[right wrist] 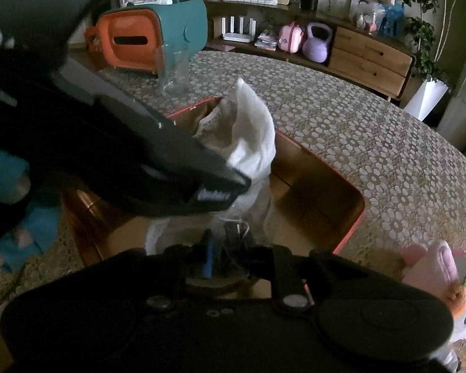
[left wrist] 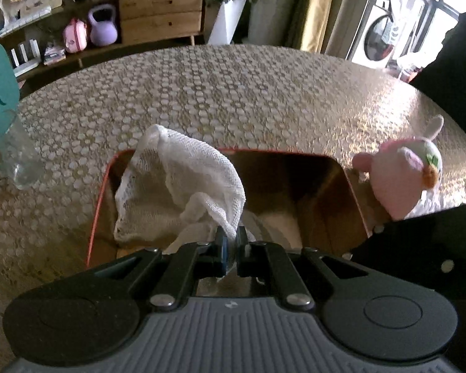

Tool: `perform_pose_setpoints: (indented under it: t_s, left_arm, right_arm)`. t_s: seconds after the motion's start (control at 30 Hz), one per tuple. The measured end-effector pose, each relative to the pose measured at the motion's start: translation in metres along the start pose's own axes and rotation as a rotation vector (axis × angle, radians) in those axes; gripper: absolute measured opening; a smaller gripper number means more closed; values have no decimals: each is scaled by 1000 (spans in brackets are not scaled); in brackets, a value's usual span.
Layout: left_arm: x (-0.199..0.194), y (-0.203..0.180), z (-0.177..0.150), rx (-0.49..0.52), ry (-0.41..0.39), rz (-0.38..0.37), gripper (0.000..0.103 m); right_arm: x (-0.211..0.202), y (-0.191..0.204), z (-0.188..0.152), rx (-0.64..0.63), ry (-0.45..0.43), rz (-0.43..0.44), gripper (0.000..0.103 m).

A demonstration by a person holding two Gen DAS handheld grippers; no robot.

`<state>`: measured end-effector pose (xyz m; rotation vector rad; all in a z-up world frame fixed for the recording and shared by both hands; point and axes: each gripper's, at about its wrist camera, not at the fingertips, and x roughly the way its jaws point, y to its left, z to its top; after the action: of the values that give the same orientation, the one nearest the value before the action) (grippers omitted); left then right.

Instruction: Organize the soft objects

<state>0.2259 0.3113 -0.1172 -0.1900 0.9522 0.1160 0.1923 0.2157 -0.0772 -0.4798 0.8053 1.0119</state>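
The left gripper [left wrist: 230, 242] is clamped on a white mesh cloth [left wrist: 183, 186], which drapes from the frame's centre into the red-rimmed box [left wrist: 355, 199] below. In the right wrist view, the right gripper [right wrist: 225, 248] sits low at centre over the box, jaws slightly apart; whether they pinch the cloth cannot be told. A pink plush toy [left wrist: 404, 174] lies right of the box.

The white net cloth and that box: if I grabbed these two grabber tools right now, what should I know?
Left gripper: shut on the white mesh cloth, held over the open red-rimmed box.
Right gripper: jaws slightly apart around the cloth's lower end; grip unclear.
Done: cloth partly inside the box.
Left: release the cloth inside, then the pink plush toy on the table beside the box.
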Motion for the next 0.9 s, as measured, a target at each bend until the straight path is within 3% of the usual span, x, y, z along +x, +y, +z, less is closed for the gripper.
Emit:
perform_pose_setpoints:
  t_s: [0.1, 0.23, 0.37, 0.43, 0.47, 0.5, 0.57, 0.73, 0.9]
  left_arm:
    - [1, 3, -3, -8, 15, -10, 6]
    - [-2, 5, -5, -7, 10, -3, 7]
    - [-8, 4, -6, -8, -4, -3, 11]
    - [-13, 2, -7, -3, -13, 0, 23]
    - [-15, 1, -6, -4, -18, 2, 38]
    - [-18, 0, -6, -4, -26, 3, 60]
    - [-24, -2, -7, -3, -49, 11, 73]
    - [-40, -7, -8, -4, -76, 21, 73]
    - [-67, -11, -12, -17, -116, 32, 74]
  right_arm:
    - [-3, -1, -1, 4, -11, 3, 22]
    - [-9, -1, -3, 3, -24, 11, 40]
    - [-16, 0, -4, 3, -35, 15, 45]
    - [-20, 0, -4, 0, -43, 13, 49]
    - [-22, 0, -4, -1, -47, 12, 52]
    - [-25, 0, -4, -1, -52, 14, 53]
    - [-31, -1, -5, 0, -62, 12, 59]
    - [-52, -1, -7, 10, -86, 13, 65]
    - [-85, -1, -12, 20, -132, 15, 81]
